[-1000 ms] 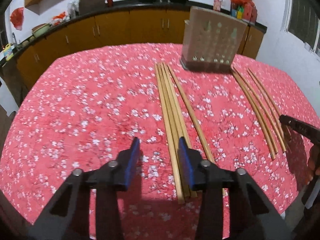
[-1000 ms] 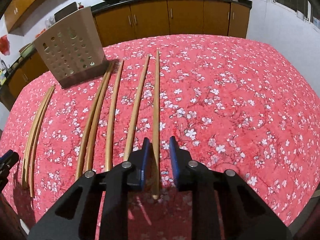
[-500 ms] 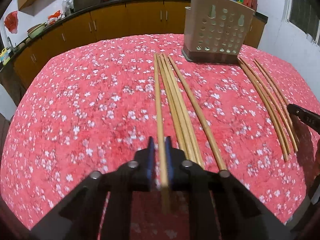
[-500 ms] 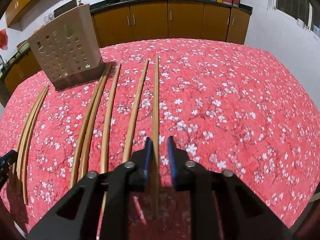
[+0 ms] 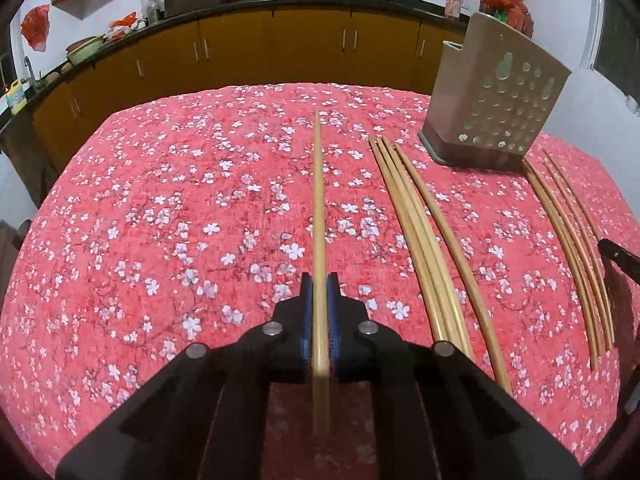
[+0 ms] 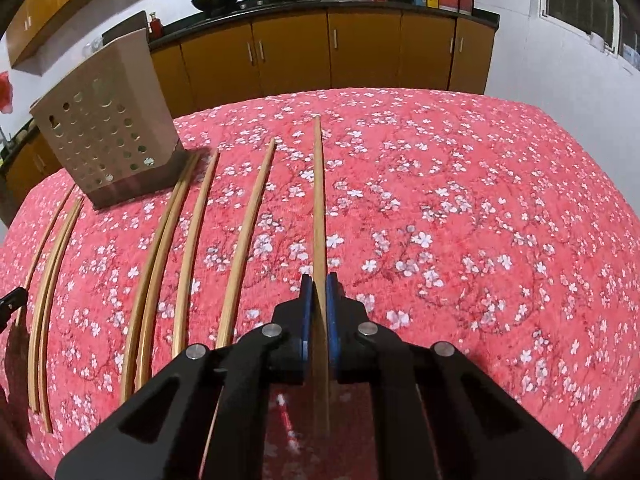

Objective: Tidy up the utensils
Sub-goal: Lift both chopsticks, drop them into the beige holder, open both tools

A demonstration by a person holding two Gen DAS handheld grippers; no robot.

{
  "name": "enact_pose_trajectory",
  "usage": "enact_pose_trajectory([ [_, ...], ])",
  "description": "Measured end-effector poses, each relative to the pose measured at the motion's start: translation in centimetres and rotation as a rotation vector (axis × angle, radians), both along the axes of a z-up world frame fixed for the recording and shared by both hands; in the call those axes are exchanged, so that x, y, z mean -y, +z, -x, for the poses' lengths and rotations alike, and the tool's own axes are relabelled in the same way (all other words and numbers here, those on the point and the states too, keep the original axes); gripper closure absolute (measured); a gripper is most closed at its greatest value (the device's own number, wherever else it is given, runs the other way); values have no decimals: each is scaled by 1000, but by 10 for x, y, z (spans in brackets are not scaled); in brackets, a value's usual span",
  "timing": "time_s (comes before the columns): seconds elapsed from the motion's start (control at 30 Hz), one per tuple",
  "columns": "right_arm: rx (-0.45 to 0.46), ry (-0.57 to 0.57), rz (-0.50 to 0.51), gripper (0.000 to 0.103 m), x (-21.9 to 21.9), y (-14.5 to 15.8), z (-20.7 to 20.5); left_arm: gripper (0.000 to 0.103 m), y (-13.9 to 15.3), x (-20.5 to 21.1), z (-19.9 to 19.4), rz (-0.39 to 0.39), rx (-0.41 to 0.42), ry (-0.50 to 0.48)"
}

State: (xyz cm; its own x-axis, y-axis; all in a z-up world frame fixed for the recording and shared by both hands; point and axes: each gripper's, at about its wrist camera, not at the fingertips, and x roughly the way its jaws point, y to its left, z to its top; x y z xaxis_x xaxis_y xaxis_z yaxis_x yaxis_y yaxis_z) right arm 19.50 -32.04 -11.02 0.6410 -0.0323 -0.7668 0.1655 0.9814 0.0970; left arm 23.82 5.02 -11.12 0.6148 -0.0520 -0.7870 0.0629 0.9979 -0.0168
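Utensil holder (image 5: pixel 496 108) beside open tablecloth (image 5: pixel 168 208)

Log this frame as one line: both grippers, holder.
left hand-held gripper: shut on chopstick | right hand-held gripper: shut on another chopstick | perforated utensil holder: upright on floral tablecloth, empty from here

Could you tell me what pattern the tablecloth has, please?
Red tablecloth with white blossoms; clearest in the right wrist view.
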Motion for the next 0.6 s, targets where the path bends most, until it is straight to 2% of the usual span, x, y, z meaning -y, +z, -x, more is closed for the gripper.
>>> enact_pose_trajectory([
  [0.47,-9,14,7,95,-6,5,13,95,-1,5,19,-14,3,-9],
  [0.6,42,15,-5,95,-3,23,24,95,9,-3,24,-5,7,5],
])
